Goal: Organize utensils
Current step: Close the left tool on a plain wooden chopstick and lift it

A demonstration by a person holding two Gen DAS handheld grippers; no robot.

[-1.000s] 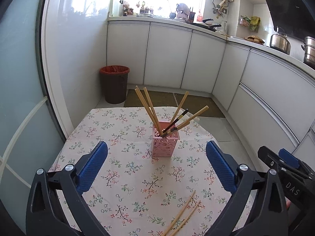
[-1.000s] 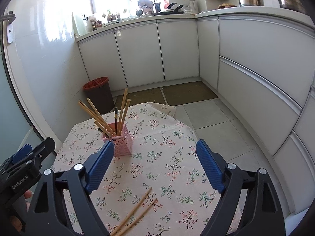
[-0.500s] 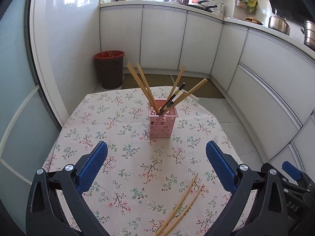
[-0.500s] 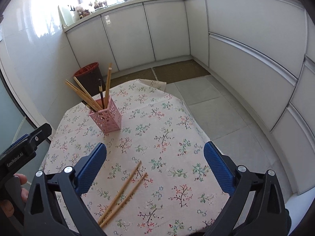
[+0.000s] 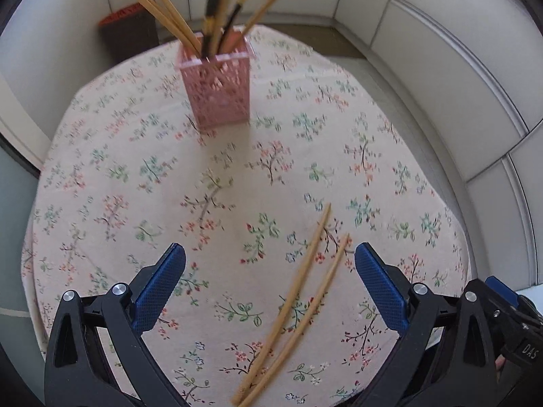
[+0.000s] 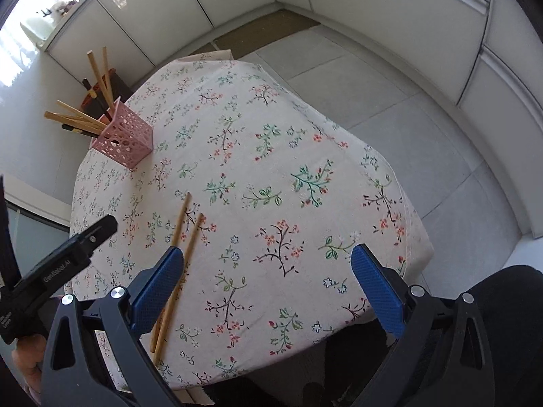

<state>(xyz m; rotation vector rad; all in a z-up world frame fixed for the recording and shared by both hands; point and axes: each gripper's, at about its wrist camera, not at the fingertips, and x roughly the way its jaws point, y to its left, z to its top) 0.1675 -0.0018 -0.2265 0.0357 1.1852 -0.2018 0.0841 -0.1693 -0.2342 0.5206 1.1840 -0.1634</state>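
Both grippers, left (image 5: 269, 281) and right (image 6: 268, 281), gape empty over loose chopsticks (image 5: 298, 302); labels "GenRobot.AI" (image 6: 56, 270) ("DAS" (image 5: 528, 352) opposite).

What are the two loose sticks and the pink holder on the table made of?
The two loose chopsticks look like bamboo or light wood: pale tan, matte, no shine. The pink holder looks like moulded plastic: uniform colour, walls pierced with a regular hole pattern. Neither is certain from looks alone.
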